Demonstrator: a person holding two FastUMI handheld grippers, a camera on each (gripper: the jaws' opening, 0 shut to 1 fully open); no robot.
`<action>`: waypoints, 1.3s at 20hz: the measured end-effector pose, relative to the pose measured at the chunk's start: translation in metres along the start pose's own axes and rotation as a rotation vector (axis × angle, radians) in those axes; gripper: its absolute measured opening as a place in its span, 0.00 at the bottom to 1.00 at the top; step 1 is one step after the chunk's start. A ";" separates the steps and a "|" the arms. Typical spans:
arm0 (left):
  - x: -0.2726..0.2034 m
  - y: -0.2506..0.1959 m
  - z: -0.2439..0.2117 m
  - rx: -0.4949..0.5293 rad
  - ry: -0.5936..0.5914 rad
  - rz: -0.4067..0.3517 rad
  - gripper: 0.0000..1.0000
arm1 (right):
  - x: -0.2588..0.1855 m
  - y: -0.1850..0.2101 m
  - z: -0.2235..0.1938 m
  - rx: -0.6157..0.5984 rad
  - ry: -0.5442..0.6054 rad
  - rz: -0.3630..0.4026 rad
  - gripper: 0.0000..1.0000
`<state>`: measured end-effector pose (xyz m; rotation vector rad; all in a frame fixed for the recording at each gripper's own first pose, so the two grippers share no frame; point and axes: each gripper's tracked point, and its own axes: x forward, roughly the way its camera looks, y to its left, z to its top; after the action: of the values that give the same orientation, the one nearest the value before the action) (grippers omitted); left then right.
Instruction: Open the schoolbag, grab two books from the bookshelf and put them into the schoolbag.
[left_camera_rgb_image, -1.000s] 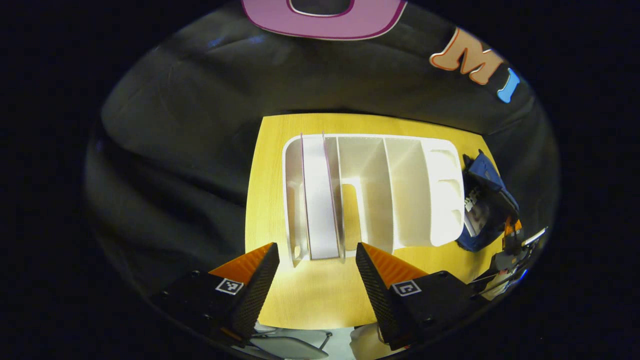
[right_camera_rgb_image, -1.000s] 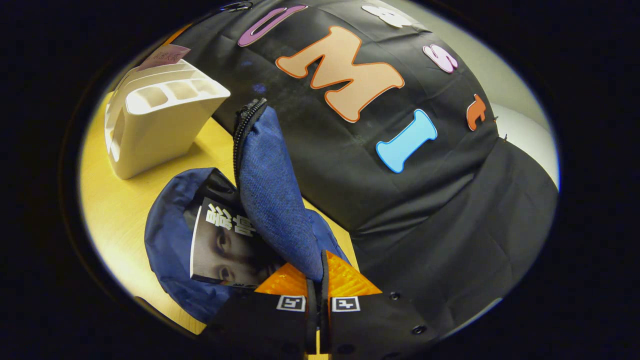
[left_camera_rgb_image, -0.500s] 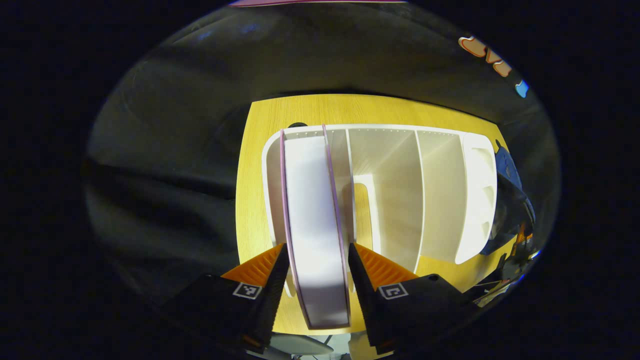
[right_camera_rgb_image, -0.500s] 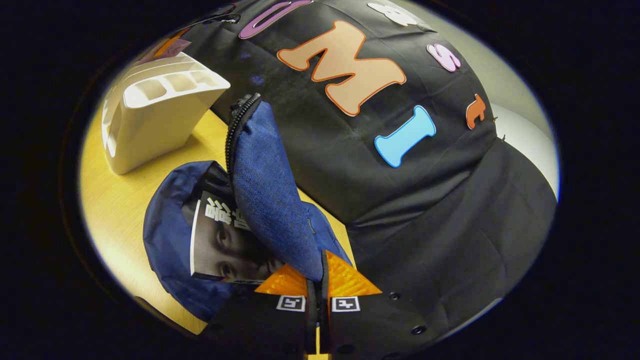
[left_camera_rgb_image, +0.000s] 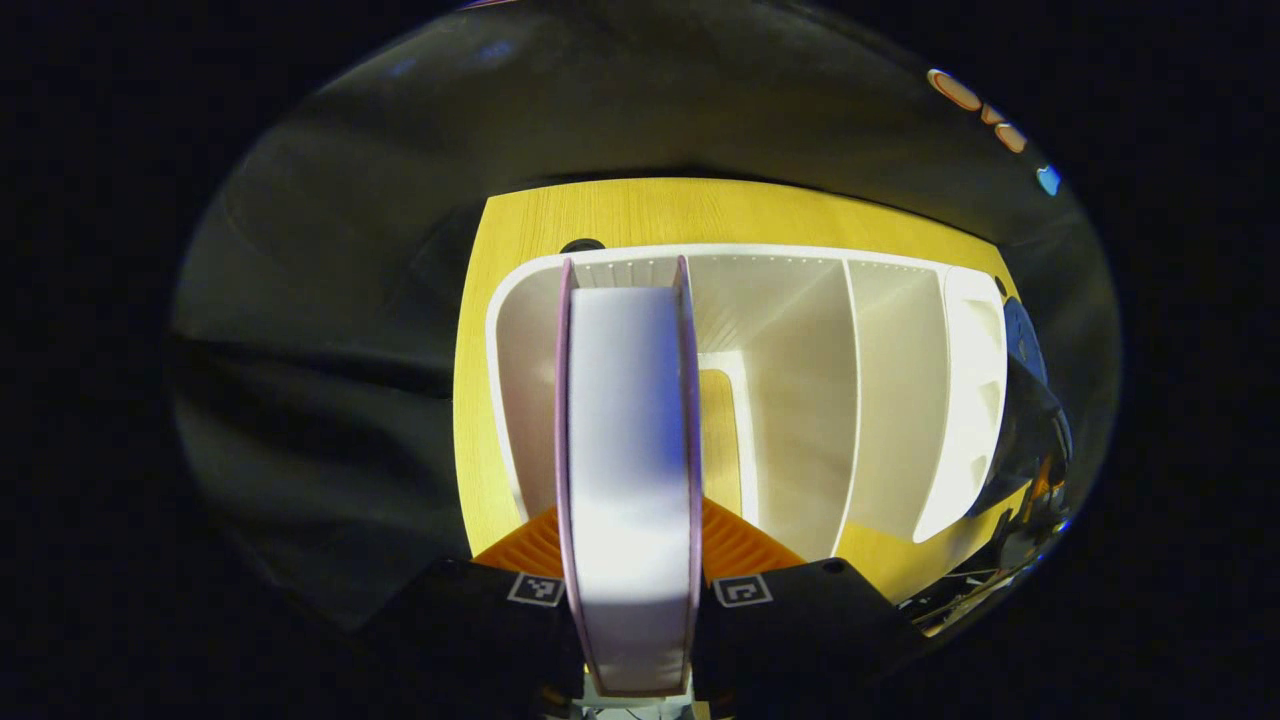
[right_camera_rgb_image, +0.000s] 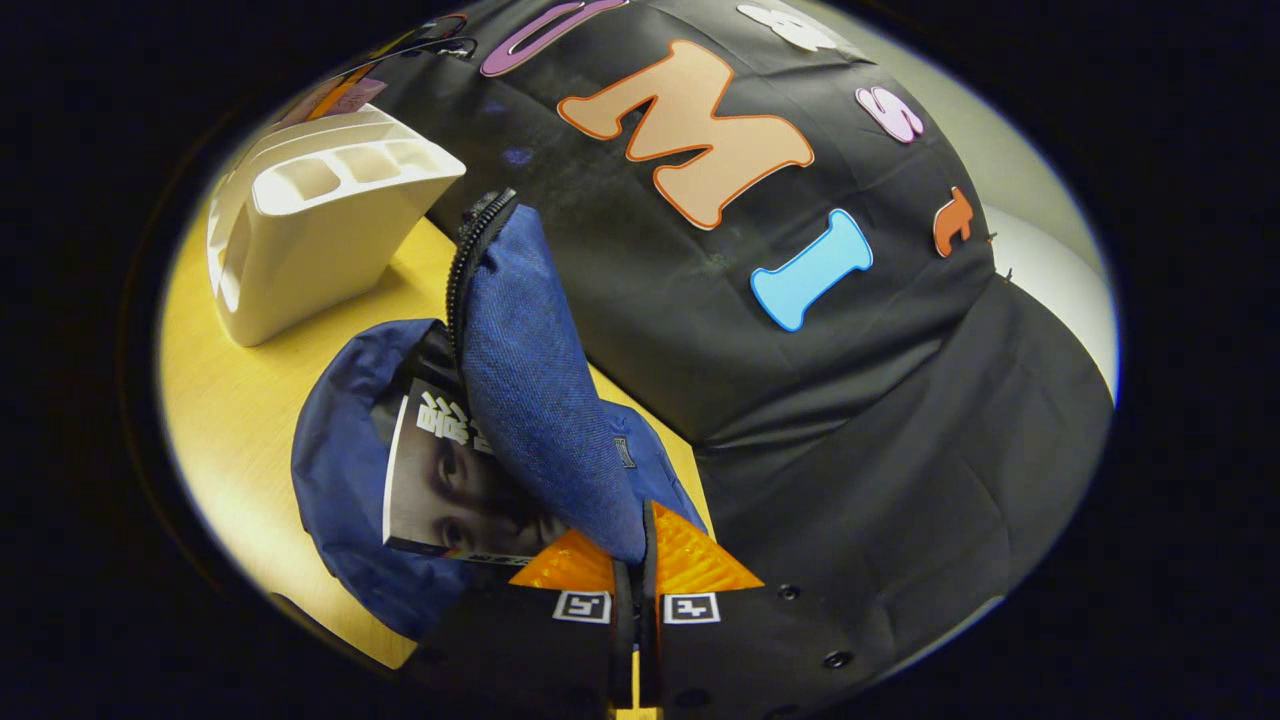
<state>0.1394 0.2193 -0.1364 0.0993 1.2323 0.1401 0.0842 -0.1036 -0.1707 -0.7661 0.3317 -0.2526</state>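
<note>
Left claw (left_camera_rgb_image: 628, 560) pinches the book (left_camera_rgb_image: 628, 450) in the shelf (left_camera_rgb_image: 900, 400) — ready to lift it. Right claw (right_camera_rgb_image: 637, 555) pinches the bag flap (right_camera_rgb_image: 535, 390) up — keeping the mouth open.

The left tongs (left_camera_rgb_image: 628, 560) sit at the bottom middle of the left gripper view. Their two orange fingers (left_camera_rgb_image: 525, 545) are pulled in close, one on each side of a book (left_camera_rgb_image: 625, 470), and both touch its covers. The right tongs (right_camera_rgb_image: 635, 560) sit at the bottom middle of the right gripper view. Their fingers are squeezed together, pinching the blue flap of the schoolbag (right_camera_rgb_image: 535, 390) between them.
</note>
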 end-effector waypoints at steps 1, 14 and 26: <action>-0.003 0.000 -0.003 -0.015 0.007 0.000 0.39 | 0.000 -0.001 0.001 0.001 -0.002 0.000 0.07; -0.118 -0.021 -0.059 -0.083 0.008 -0.001 0.39 | -0.004 -0.003 -0.005 -0.011 -0.047 0.036 0.03; -0.205 -0.076 -0.079 -0.278 -0.232 -0.202 0.39 | -0.003 -0.003 -0.003 0.006 -0.107 0.099 0.03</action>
<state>0.0020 0.1116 0.0176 -0.2441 0.9744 0.1195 0.0803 -0.1066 -0.1694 -0.7523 0.2672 -0.1187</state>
